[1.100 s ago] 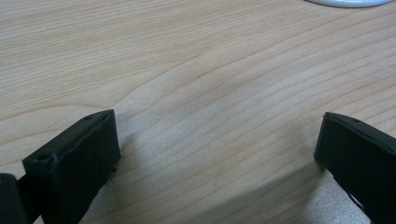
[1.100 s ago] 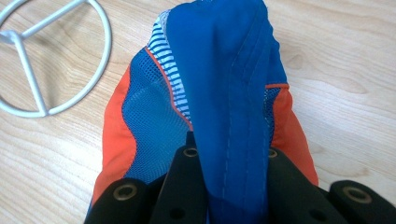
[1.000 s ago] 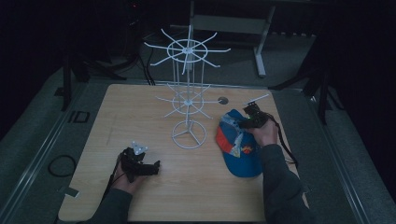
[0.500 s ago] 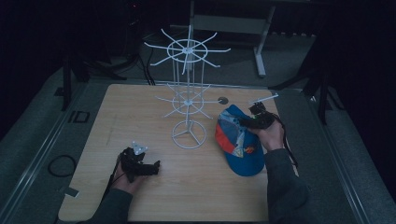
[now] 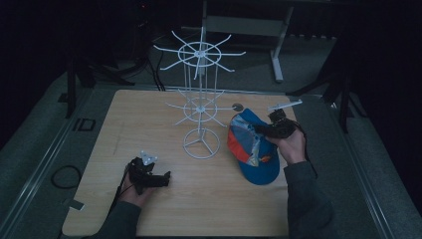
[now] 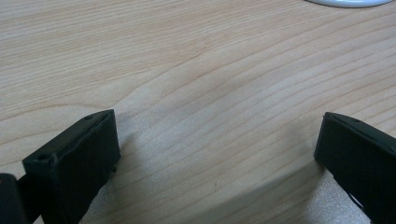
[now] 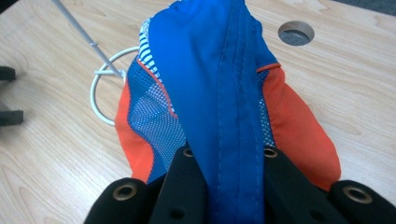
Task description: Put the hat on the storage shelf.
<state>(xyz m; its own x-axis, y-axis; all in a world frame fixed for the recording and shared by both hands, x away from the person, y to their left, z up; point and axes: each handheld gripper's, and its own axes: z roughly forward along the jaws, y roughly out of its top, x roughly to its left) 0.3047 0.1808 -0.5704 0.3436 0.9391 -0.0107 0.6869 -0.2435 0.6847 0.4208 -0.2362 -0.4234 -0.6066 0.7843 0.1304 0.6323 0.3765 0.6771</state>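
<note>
A blue and orange cap (image 5: 251,147) lies on the right half of the wooden table (image 5: 149,119), beside a white wire display rack (image 5: 200,104). My right gripper (image 5: 263,130) is shut on the cap's far blue fabric; in the right gripper view the jaws pinch the cap (image 7: 219,93) along its seam, and the rack's ring base (image 7: 100,88) shows behind it. My left gripper (image 5: 164,179) rests low near the table's front left, open. In the left gripper view its fingers (image 6: 74,154) stand wide apart over bare wood with nothing between them.
A round hole (image 5: 238,107) in the tabletop lies just behind the cap. The rack's hooked arms (image 5: 174,107) spread over the table's middle. Dark floor and metal frames surround the table; a cable loop (image 5: 64,177) lies at the left.
My right gripper has shifted slightly and lifted the cap's far edge, bunching the fabric. The left gripper has stayed put.
</note>
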